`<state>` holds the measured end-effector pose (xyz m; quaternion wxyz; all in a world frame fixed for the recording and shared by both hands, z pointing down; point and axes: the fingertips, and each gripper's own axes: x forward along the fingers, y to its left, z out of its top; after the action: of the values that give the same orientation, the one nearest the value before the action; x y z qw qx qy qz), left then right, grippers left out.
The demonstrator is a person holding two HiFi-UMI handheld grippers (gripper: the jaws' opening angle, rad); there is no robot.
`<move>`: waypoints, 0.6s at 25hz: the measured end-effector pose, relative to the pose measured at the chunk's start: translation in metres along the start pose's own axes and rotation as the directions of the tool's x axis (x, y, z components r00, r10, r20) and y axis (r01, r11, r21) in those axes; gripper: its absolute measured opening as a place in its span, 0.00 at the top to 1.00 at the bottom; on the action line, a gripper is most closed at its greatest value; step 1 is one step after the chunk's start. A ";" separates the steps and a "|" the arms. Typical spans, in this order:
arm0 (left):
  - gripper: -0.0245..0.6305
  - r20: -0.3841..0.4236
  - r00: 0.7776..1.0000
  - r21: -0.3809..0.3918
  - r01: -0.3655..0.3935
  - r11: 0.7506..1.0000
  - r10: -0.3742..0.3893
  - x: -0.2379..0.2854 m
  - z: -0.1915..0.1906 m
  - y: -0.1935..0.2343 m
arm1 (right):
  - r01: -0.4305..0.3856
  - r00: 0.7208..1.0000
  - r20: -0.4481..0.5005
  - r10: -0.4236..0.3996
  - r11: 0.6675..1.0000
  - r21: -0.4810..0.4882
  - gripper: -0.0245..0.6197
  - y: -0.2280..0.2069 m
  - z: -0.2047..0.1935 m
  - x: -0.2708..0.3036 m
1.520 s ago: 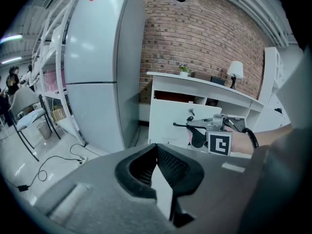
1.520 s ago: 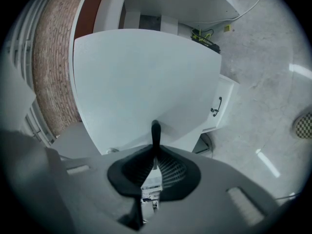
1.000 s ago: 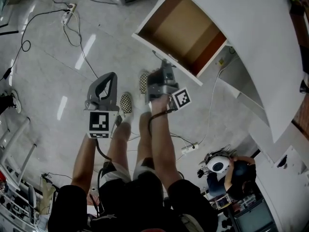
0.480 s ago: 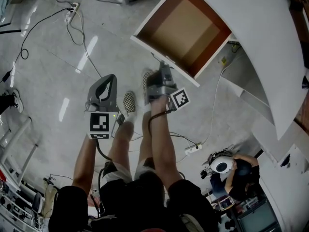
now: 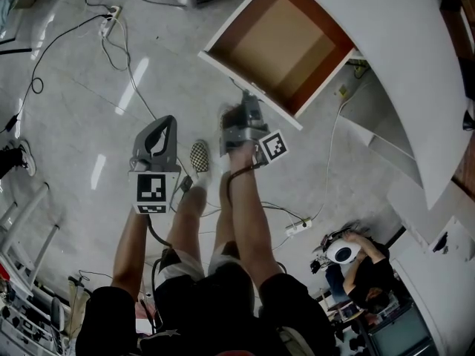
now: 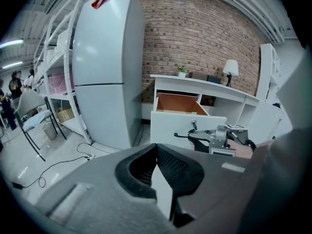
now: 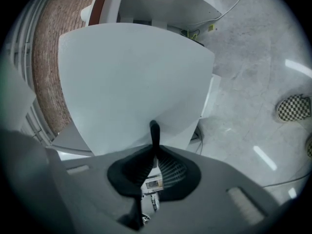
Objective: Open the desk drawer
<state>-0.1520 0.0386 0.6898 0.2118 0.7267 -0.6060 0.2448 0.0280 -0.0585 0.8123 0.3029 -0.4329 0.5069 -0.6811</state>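
Note:
The white desk (image 5: 401, 73) has its drawer (image 5: 282, 43) pulled out, its brown inside bare. The drawer's white front (image 5: 249, 87) faces me. My right gripper (image 5: 245, 97) is shut, with its tips at that front panel. In the right gripper view the shut right gripper (image 7: 154, 126) points at the white front (image 7: 131, 82), and I see nothing between the pads. From the left gripper view the right gripper (image 6: 178, 135) lies just below the small knob (image 6: 193, 125), which shows free. My left gripper (image 5: 170, 120) hangs shut and empty over the floor, left of the drawer. The left gripper (image 6: 156, 147) aims toward the drawer (image 6: 176, 104).
Cables (image 5: 111, 43) and a power strip (image 5: 294, 228) lie on the grey floor. My checkered shoes (image 5: 197, 156) stand below the grippers. A person (image 5: 364, 269) crouches at the lower right. A tall white fridge (image 6: 105, 67) stands left of the desk, and a lamp (image 6: 230, 68) sits on it.
Both grippers have shifted slightly left in the head view. The drawer shows a little more of its inside. Both stay shut.

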 end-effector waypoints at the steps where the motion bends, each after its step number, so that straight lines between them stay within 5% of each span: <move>1: 0.95 0.000 1.000 0.000 0.000 1.000 0.000 0.000 0.000 0.000 | 0.001 1.000 0.000 -0.001 1.000 -0.005 0.92 0.000 0.000 0.000; 9: 0.95 -0.010 1.000 0.001 -0.002 1.000 0.002 -0.008 0.000 0.002 | 0.010 1.000 0.011 -0.011 1.000 0.009 0.89 0.000 0.002 -0.003; 15: 0.95 -0.018 1.000 0.012 -0.012 1.000 0.013 -0.018 0.004 0.007 | 0.028 0.998 0.054 -0.030 0.999 0.044 0.55 -0.008 0.003 -0.017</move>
<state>-0.1612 0.0493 0.6755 0.2115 0.7219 -0.6070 0.2565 0.0381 -0.0424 0.8148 0.3161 -0.4518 0.4771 -0.6844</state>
